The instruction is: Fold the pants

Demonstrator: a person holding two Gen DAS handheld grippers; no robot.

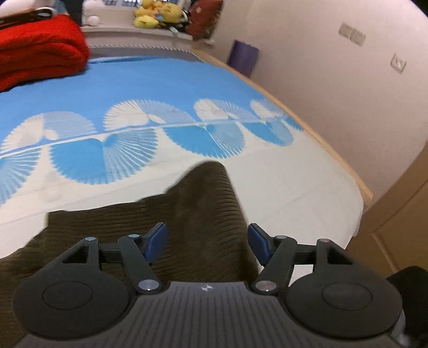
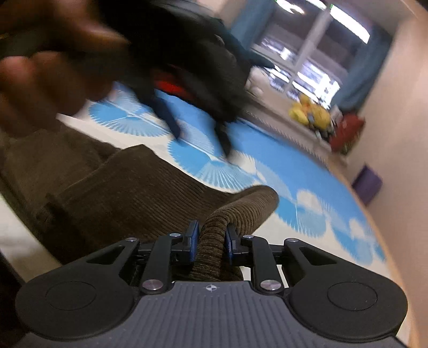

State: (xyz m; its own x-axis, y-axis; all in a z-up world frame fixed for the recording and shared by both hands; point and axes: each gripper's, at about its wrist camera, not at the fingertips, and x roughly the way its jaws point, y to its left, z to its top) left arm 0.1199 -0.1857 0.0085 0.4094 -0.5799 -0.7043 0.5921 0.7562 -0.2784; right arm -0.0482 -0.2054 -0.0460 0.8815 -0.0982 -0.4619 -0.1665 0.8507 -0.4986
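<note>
- Left wrist view only: left gripper (image 1: 208, 242) spread wide above the brown corduroy pants (image 1: 198, 214), pads clear of the cloth, nothing held; red blanket (image 1: 40, 50) at 10 o'clock, wall sockets (image 1: 351, 33) at 2 o'clock.
- Right wrist view only: right gripper (image 2: 209, 241) pinched tight on a raised fold of the pants (image 2: 112, 187); blurred hand (image 2: 50, 69) at 10 o'clock, window (image 2: 313, 50) at 1 o'clock.
- Shared by both: pants lying on the blue-and-white bedspread (image 1: 165, 83), yellow plush toys (image 1: 157, 13) beyond.

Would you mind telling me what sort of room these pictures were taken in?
Most likely a bedroom: a bed with a blue and white cover fills the view, a folded red blanket lies on it, and soft toys sit on a ledge by the window.
</note>
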